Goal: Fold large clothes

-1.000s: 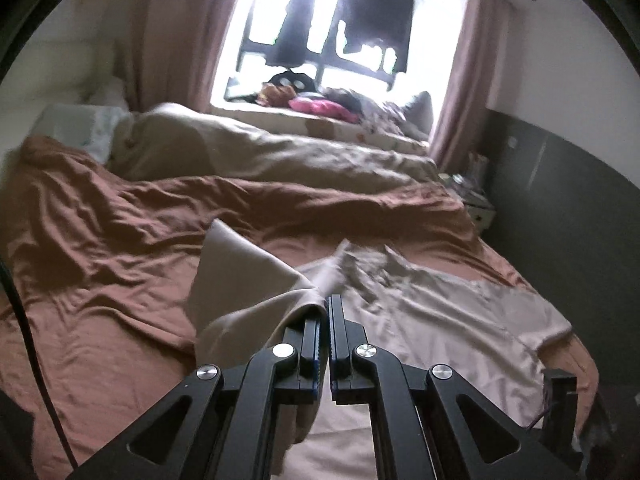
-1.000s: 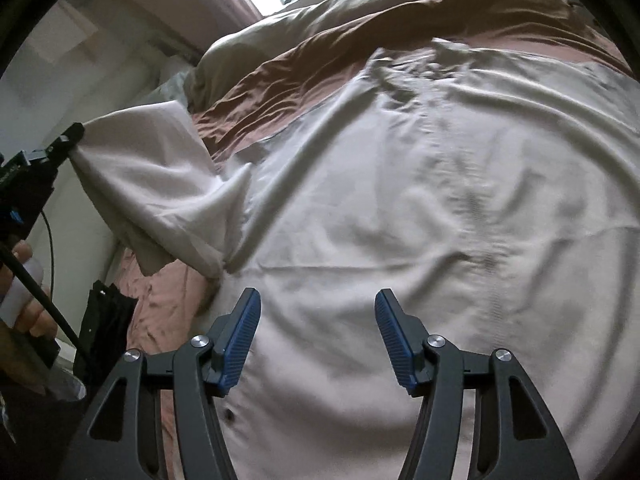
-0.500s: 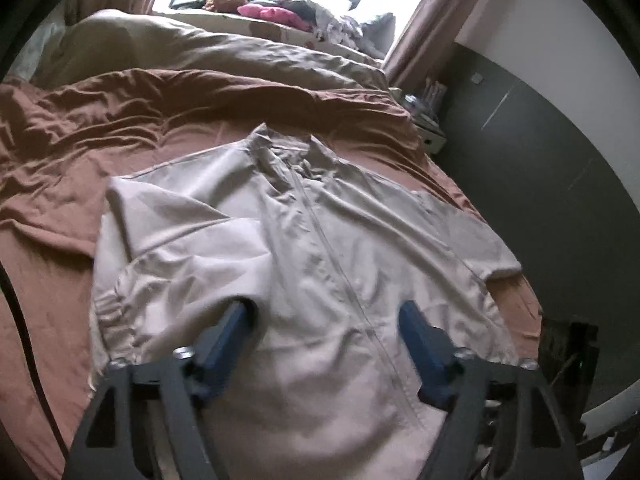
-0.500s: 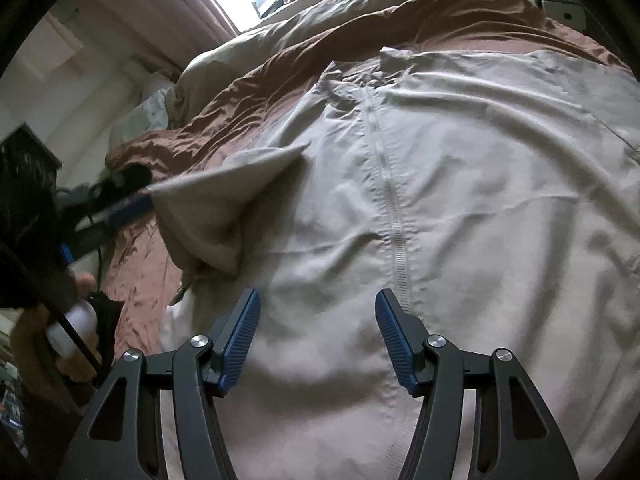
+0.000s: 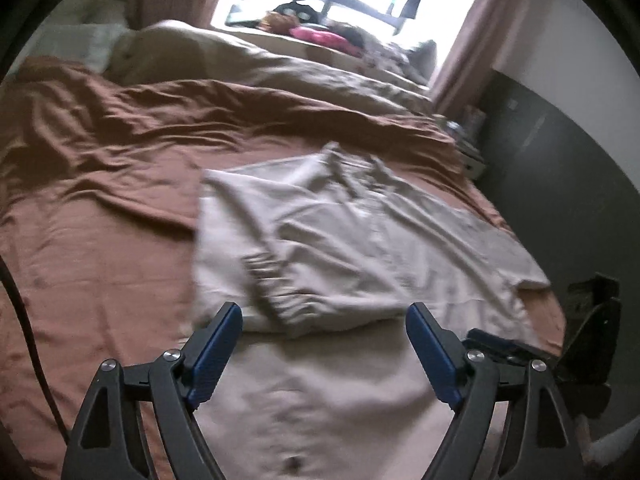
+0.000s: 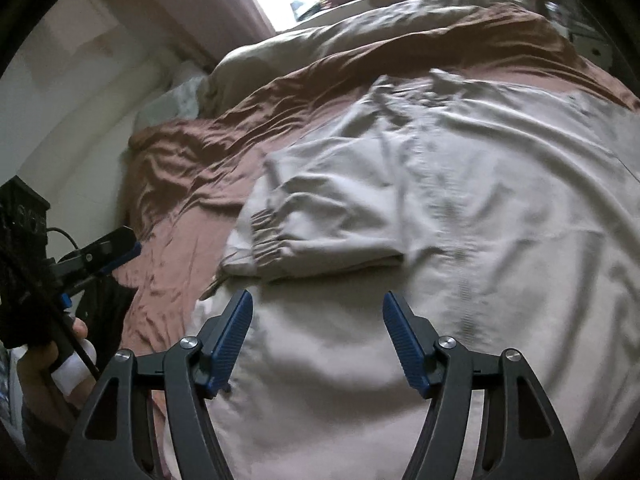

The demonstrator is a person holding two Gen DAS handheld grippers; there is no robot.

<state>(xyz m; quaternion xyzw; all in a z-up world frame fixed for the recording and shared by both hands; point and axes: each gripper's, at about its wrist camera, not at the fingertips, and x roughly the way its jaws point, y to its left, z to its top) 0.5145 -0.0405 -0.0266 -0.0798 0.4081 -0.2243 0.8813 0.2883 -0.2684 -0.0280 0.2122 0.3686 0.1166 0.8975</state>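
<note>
Jacket (image 5: 360, 248) lies flat mid-frame on the brown bedsheet (image 5: 100, 220), one sleeve (image 5: 280, 256) folded across its chest to narrow it. My left claw (image 5: 324, 348) is opening wide with nothing between its jaws; my right claw (image 6: 318, 340) hangs open and empty over the hem.

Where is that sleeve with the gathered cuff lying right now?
Folded across the beige jacket's chest on the brown bedsheet, the sleeve lies left of centre in both views, cuff just beyond the fingertips.

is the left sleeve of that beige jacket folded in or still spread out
Folded in: the sleeve lies across the jacket's front, elastic cuff resting on the body.
</note>
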